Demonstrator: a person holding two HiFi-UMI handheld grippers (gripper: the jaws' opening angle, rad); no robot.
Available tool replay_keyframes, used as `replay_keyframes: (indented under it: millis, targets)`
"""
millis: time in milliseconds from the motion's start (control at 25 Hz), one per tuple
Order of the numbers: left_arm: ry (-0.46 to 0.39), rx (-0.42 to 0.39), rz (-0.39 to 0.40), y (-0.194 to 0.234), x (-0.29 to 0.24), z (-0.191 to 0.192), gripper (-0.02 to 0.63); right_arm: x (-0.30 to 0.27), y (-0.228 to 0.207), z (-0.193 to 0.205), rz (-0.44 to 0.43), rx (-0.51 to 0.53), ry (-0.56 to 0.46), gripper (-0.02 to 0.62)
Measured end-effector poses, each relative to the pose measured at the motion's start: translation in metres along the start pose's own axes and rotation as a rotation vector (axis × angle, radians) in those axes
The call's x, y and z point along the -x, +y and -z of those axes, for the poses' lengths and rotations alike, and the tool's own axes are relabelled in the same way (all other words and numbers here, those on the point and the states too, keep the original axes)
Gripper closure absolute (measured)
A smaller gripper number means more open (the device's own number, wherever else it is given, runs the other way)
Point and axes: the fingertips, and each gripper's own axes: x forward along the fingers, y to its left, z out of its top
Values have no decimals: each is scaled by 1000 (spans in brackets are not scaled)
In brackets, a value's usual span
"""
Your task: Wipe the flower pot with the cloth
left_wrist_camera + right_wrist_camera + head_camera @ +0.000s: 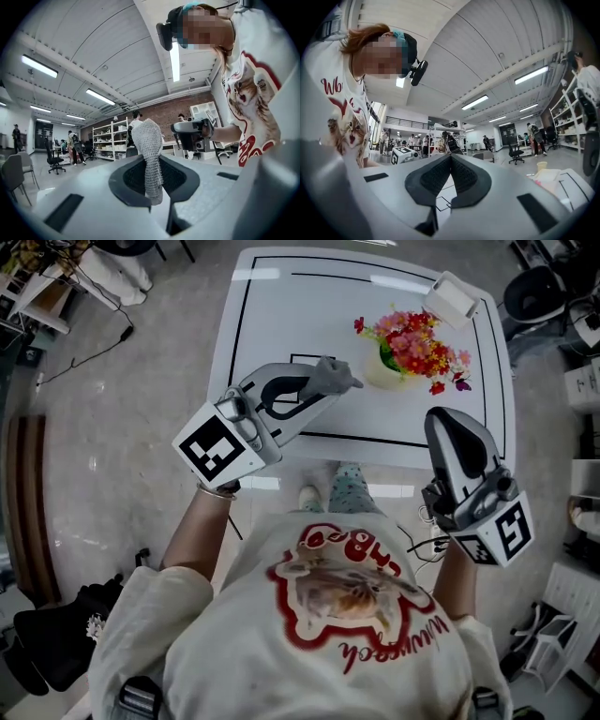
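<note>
White desk carried the flower pot far right; left claw clamped the cloth, seemingly ready for wiping; right claw pressed together, empty.

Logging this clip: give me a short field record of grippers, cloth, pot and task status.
left gripper: shut on the cloth, over the near side of the table
cloth: grey, sticks out past the jaws, clear of the pot
right gripper: shut, empty, by the table's near right corner
pot: on the table, holds flowers, untouched
box: white, at the far right corner
wiping: not yet begun
</note>
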Motion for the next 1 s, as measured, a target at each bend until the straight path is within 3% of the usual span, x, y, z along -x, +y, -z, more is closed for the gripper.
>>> replay_keyframes:
  millis: [280,600,720,1000]
  targets:
    - [3,39,-130,69,-16,13,566,15,-69,7,108,2,23,597]
    - [15,24,-216,168,-57,41,565,9,-153,-10,111,24,19,597]
    - [58,-7,-173,188,-81,56,565,11,-181,-9,123,17,25,597]
    - [116,77,10,184,-137,110,565,5,-232,3,114,8,71,597]
